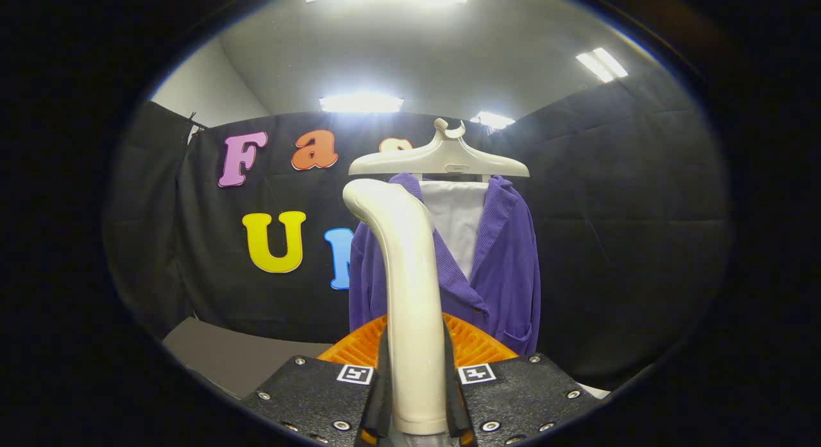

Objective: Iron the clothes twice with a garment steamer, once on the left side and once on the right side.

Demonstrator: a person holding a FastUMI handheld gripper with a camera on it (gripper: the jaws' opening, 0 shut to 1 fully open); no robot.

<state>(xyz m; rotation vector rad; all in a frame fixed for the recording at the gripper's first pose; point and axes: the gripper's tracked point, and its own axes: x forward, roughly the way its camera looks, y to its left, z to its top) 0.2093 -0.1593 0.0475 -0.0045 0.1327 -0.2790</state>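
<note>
The cream-white steamer handle point(410, 293) stands upright between my fingers, its curved head bending toward the garment. My gripper point(417, 389) is shut on this handle, both fingers pressing its sides. Beyond the handle hangs a purple corduroy jacket point(507, 267) over a white inner garment point(457, 222), on a pale plastic hanger point(442, 160). The steamer head sits in front of the jacket's left half, near the collar; whether it touches the cloth I cannot tell. An orange ribbed piece point(478, 344) shows just behind my fingers, low in front of the jacket.
Black cloth walls surround the jacket on all sides. A grey flat surface point(224, 357) lies low to the left of my fingers. Ceiling lights point(361, 102) glow overhead.
</note>
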